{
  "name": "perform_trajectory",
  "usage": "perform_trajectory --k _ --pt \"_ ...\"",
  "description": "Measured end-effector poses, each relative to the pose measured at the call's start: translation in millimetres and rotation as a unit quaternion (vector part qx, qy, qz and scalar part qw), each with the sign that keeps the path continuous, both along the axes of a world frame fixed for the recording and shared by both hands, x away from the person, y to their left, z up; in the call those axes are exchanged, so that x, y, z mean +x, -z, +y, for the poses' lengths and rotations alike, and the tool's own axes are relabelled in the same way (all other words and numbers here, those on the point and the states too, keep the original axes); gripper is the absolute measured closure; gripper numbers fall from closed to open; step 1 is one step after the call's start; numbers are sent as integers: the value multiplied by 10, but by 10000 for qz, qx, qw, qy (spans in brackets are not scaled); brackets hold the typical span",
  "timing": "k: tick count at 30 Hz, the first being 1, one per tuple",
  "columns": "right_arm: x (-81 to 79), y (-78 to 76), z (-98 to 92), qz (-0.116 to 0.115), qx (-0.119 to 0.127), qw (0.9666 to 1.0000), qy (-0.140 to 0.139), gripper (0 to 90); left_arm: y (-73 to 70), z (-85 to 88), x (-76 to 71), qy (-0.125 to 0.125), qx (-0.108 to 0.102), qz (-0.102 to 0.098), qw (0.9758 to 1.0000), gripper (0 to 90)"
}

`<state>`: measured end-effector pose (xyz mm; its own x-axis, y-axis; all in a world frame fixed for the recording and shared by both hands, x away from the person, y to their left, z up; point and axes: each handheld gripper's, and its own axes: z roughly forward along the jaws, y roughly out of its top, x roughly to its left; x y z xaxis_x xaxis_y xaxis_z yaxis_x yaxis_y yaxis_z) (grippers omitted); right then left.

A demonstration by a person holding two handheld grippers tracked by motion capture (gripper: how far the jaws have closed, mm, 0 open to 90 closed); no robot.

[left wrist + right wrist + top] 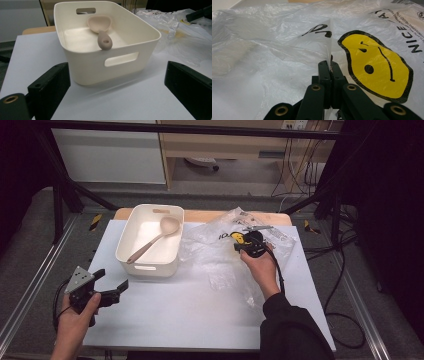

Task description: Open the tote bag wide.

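The right gripper view shows the right tool [329,68] pinching a fold of the one crumpled clear plastic bag [287,47], its yellow smiley print [377,70] alongside. From above, the left tool [111,287] gapes wide, near-left on the white surface [200,310]; one cream plastic bin [150,265] holds one pinkish spoon [155,239].

A white table top [200,315] sits on a pale wooden board [200,215]. Around it lies a grey floor [30,245] with black metal frame bars [60,195]. Black cables [345,265] curl on the floor at the right. Behind the table stand a white cabinet [110,155] and a pale wooden shelf [225,145].
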<state>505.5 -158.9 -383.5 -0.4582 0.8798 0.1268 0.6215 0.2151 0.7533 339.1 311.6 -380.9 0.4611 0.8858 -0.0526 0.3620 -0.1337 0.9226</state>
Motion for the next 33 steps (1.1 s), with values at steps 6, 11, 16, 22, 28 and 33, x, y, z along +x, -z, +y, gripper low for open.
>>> perform_trajectory --k 6,11,16,22,28,33 --pt "-25 -111 -29 10 -32 10000 -10 900 -167 -25 87 129 19 -35 9999 61" --pt "-39 -155 -34 8 13 10000 -75 900 -310 -46 165 153 50 -136 9998 55" --pt "-56 -159 -34 11 -29 9998 -219 900 -399 -85 256 203 100 -182 9996 52" --pt "-54 -180 -75 -56 -7 9997 -258 900 -479 -132 349 232 67 -292 9993 54" --pt "-59 -206 -105 -71 -2 9996 -288 900 -613 -189 404 169 78 -574 9982 77" --pt "-67 -198 -84 -41 -63 9994 -345 900 -697 -261 522 213 88 -369 9991 77"
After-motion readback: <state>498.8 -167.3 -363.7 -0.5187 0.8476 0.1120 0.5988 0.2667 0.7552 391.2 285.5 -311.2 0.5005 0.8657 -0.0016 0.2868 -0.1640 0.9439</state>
